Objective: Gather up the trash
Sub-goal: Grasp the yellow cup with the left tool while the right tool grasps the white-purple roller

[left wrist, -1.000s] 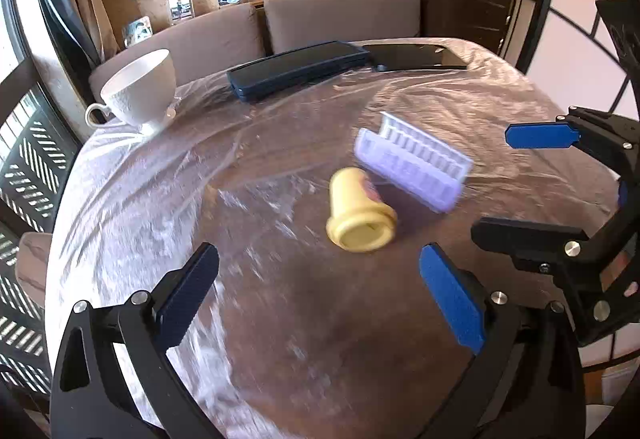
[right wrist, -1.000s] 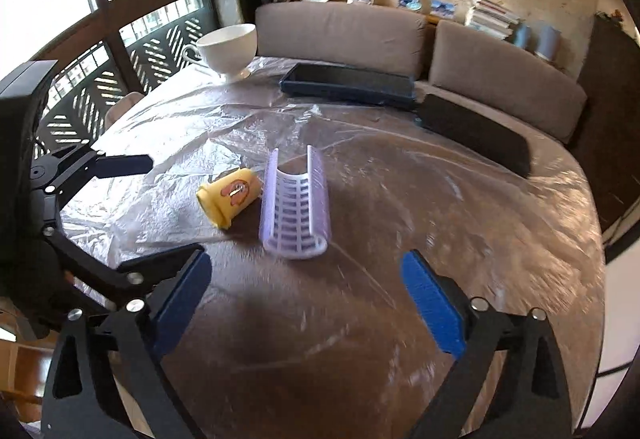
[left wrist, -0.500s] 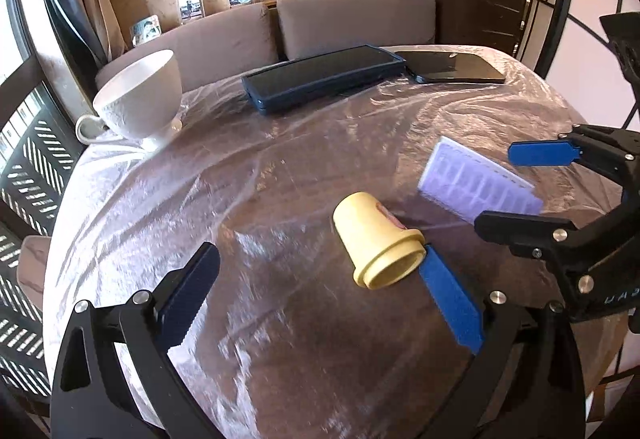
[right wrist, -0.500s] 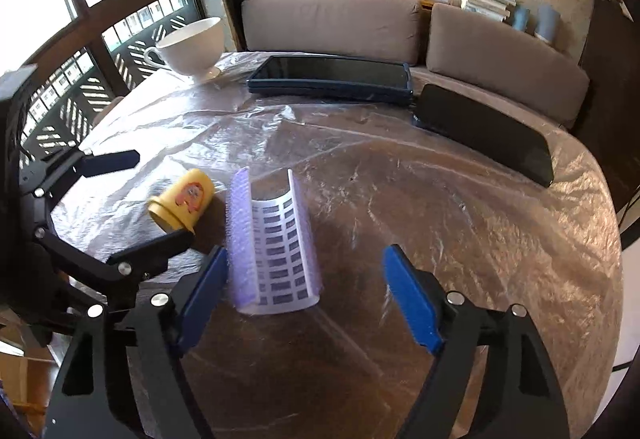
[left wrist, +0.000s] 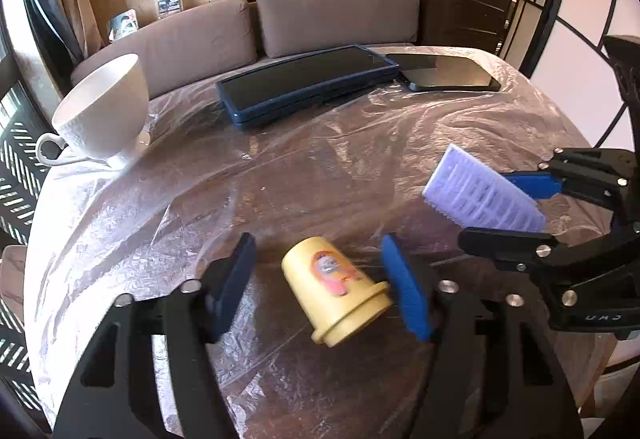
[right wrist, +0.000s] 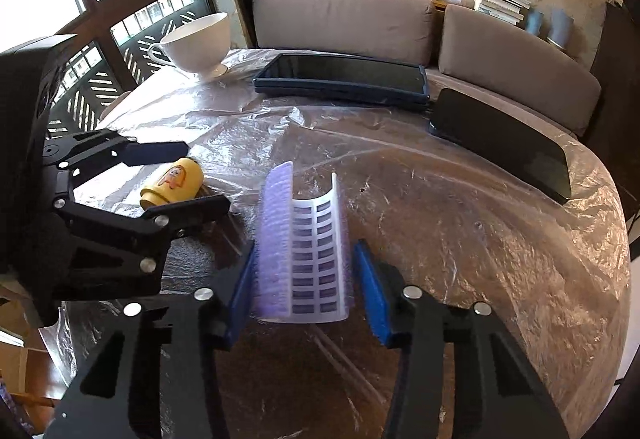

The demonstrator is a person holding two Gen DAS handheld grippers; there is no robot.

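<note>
The left hand-held gripper (left wrist: 320, 287), wide open and short of the yellow cup (left wrist: 334, 289) a second ago, now straddles it and its jaws are closing; the right pad touches the cup's rim while the left pad is clear of it. The right hand-held gripper (right wrist: 304, 279) has likewise advanced, its jaws closing on the purple tray (right wrist: 302, 251), left pad against it, right pad just beside. Both pieces lie on the plastic-covered surface (left wrist: 320, 167), neither lifted; both grasps look almost made.
</note>
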